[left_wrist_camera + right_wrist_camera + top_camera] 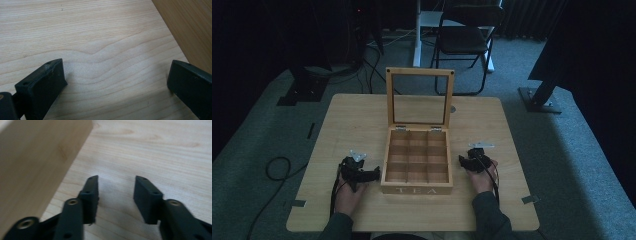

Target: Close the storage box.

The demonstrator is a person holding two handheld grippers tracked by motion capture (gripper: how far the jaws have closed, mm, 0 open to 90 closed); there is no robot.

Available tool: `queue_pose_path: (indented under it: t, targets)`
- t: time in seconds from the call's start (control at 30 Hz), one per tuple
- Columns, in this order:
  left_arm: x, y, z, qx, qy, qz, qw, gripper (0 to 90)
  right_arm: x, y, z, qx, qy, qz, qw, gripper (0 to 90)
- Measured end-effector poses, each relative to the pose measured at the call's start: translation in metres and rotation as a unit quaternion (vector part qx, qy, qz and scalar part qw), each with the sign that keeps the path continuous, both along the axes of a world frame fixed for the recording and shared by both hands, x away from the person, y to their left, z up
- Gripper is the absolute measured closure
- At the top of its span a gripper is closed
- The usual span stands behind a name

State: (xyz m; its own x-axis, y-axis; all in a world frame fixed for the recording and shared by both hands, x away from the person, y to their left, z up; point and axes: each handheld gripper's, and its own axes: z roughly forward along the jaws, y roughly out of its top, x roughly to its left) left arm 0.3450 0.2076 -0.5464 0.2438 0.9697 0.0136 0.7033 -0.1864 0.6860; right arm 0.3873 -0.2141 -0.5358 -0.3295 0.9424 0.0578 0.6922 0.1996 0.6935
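Flanking the tea box (417, 162) (lid upright, label at 6 o'clock): left gripper (358, 172) jaws wide, right gripper (471, 161) jaws narrow with a gap, both empty.

Open tea box (417, 165) blocks the middle; table (357, 120) either side seems passable.

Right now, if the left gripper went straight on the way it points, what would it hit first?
Probably the bare table: the left gripper tilts down at it, jaws wide apart with nothing between. The tea box lies off to one side.
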Motion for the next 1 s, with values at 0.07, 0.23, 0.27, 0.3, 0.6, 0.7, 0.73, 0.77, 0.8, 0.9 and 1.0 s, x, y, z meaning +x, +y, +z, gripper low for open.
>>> queue_pose_path:
  t: [0.07,0.23,0.27,0.3,0.6,0.7,0.73,0.77,0.8,0.9,1.0]
  targets:
    - [0.000,0.000,0.000,0.000,0.000,0.000,1.0000,1.6,-0.001,0.001,0.004,0.007,-0.006,0.003,1.0000,60.8]
    - [0.000,0.000,0.000,0.000,0.000,0.000,1.0000,1.6,-0.002,0.004,0.017,0.011,-0.024,0.009,0.9996,59.3]
    - [0.000,0.000,0.000,0.000,0.000,0.000,1.0000,1.6,-0.002,0.004,0.020,0.011,-0.029,0.009,0.9995,59.3]
    - [0.000,0.000,0.000,0.000,0.000,0.000,1.0000,1.6,-0.003,0.005,0.023,0.010,-0.034,0.008,0.9993,58.8]
    - [0.000,0.000,0.000,0.001,0.000,-0.001,1.0000,1.6,0.003,0.008,0.048,0.025,-0.045,0.021,0.9984,57.3]
    - [0.000,0.000,0.000,0.000,0.000,-0.001,1.0000,1.6,0.006,0.011,0.058,0.025,-0.053,0.028,0.9979,57.8]
    - [0.000,0.000,0.000,0.000,0.000,-0.001,1.0000,1.6,0.007,0.012,0.061,0.026,-0.055,0.030,0.9977,57.9]
    - [0.000,0.000,0.000,0.000,0.000,-0.001,1.0000,1.6,0.007,0.012,0.061,0.026,-0.055,0.030,0.9977,57.9]
    - [0.000,0.000,0.000,0.001,0.000,-0.001,1.0000,1.6,0.008,0.013,0.064,0.026,-0.056,0.030,0.9976,58.0]
    - [0.000,0.000,0.000,0.000,0.000,0.000,1.0000,1.6,0.013,0.018,0.075,0.016,-0.063,0.035,0.9973,58.0]
    - [0.000,0.000,0.000,0.002,0.000,-0.001,1.0000,1.6,0.017,0.021,0.084,0.013,-0.069,0.037,0.9968,58.2]
